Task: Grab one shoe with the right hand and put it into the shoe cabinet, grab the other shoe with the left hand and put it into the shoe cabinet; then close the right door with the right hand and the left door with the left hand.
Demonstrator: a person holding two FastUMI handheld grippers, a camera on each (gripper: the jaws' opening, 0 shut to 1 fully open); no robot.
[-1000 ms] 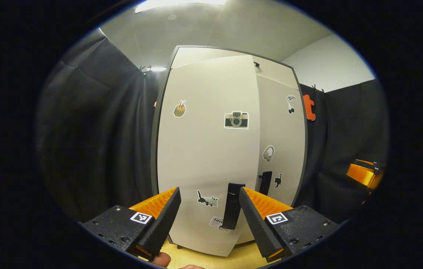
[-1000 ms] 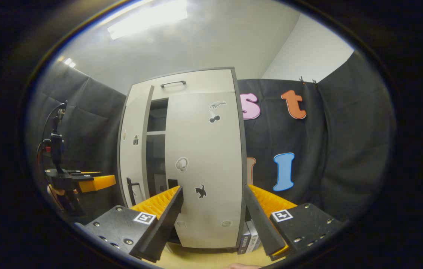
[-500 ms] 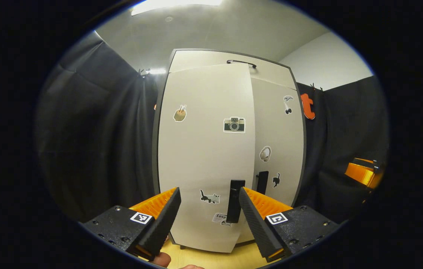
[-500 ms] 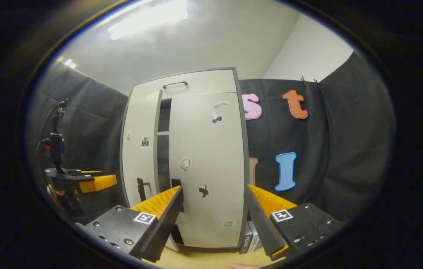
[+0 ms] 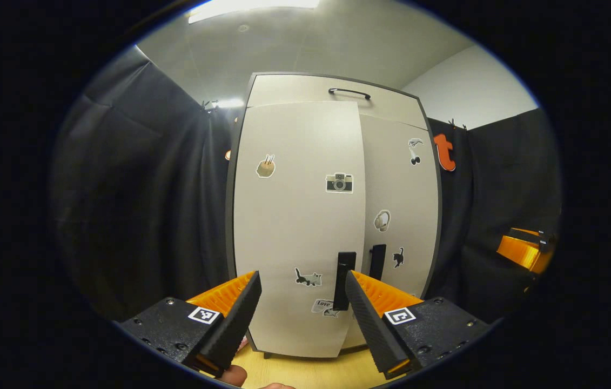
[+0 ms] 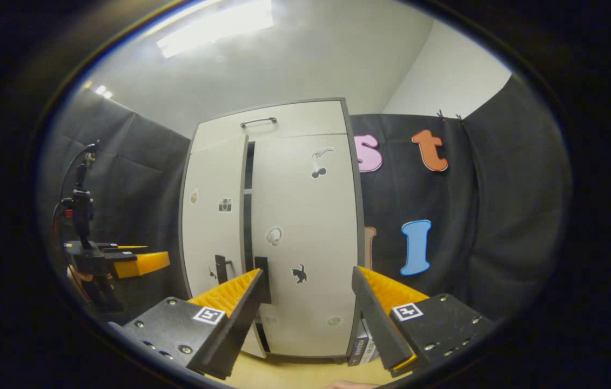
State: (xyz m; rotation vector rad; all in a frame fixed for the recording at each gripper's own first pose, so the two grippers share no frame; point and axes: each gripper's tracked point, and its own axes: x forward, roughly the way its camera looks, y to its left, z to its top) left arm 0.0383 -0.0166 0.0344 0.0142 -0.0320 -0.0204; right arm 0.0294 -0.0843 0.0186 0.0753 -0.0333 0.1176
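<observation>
**Left door nearly shut**

Left gripper view: our left gripper [image 5: 301, 302] is spread wide, empty, facing the upright shoe cabinet [image 5: 332, 216]; left door [image 5: 297, 227] is almost flush.

Right gripper view: our right gripper [image 6: 308, 302] gapes empty before the right door [image 6: 305, 243]; a narrow vertical gap remains.

Around you the black cloth wall [image 6: 478, 216] hangs in folds on both sides of the pale cabinet [image 5: 332, 216], which stands on a light wooden floor [image 5: 305, 370]. Above the cabinet you have a plain grey ceiling [image 6: 294, 70] with a bright strip light [image 6: 216, 27], and a white wall [image 5: 472, 100] shows over the cloth to its right
</observation>
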